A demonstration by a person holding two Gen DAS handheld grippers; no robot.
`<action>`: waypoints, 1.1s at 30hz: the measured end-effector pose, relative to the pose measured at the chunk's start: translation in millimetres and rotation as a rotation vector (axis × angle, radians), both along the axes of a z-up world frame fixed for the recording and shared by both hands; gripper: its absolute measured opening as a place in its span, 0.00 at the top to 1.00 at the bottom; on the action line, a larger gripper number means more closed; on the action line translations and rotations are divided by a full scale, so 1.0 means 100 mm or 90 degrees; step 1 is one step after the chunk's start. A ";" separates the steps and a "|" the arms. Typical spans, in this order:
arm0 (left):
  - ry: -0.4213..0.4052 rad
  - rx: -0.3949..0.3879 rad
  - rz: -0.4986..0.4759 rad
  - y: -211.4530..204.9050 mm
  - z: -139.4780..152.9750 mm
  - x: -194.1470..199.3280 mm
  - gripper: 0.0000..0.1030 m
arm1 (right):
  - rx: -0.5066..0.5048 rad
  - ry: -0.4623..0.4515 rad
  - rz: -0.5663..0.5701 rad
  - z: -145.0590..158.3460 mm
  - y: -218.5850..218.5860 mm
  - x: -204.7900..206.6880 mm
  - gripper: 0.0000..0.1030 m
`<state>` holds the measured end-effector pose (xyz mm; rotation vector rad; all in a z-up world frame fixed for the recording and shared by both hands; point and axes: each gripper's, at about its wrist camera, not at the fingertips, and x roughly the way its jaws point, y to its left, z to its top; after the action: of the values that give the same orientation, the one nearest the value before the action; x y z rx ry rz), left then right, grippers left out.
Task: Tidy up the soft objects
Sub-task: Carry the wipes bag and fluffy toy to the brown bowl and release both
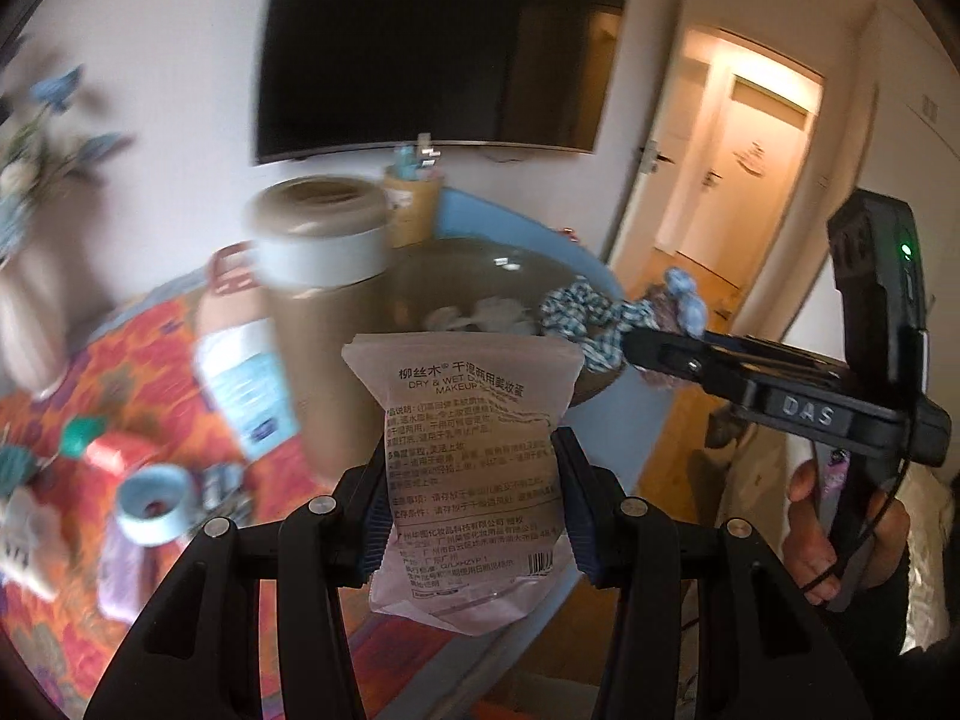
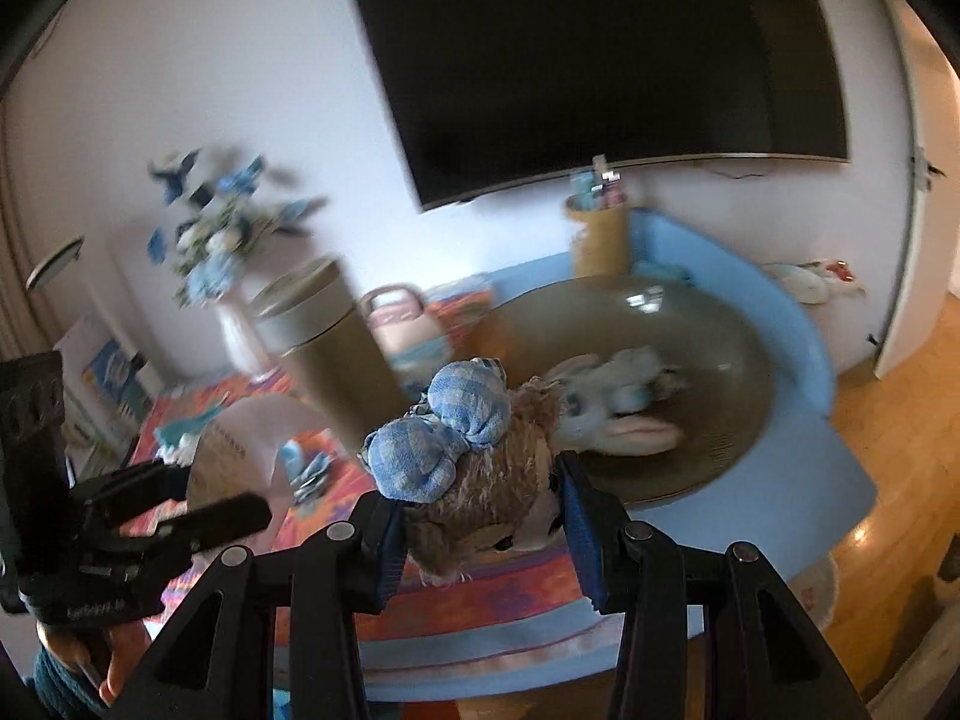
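My left gripper (image 1: 471, 507) is shut on a clear packet of makeup sponges (image 1: 468, 468) with printed text, held upright above the table's edge. My right gripper (image 2: 480, 531) is shut on a brown plush toy (image 2: 486, 492) with a blue checked bow (image 2: 444, 438); it also shows in the left wrist view (image 1: 654, 315), held over the rim of a large olive bowl (image 1: 432, 276). The bowl (image 2: 708, 420) holds a grey and pink plush rabbit (image 2: 612, 408).
A tall tan canister (image 1: 318, 300) with a pale lid stands left of the bowl. A cardboard tube (image 2: 600, 240) stands behind it. A white vase of blue flowers (image 2: 234, 300), small items on an orange cloth (image 1: 156, 372), a wall TV and a doorway are in view.
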<state>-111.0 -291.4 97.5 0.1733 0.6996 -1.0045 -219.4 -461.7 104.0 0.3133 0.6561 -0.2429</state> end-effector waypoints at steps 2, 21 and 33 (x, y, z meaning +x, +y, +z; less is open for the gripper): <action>-0.005 -0.001 -0.019 -0.14 0.03 -0.07 0.56 | 0.001 -0.009 -0.019 0.04 -0.12 -0.06 0.57; -0.059 0.020 0.050 -1.47 0.25 0.13 0.56 | 0.088 -0.051 -0.141 0.30 -1.44 0.36 0.57; -0.093 0.047 0.115 -1.65 0.08 0.41 0.05 | 0.149 0.042 -0.162 -0.15 -1.79 0.74 0.35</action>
<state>-70.0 -456.3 105.2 0.2416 0.6079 -0.7850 -145.0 -641.1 88.8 0.6167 0.7104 -0.4230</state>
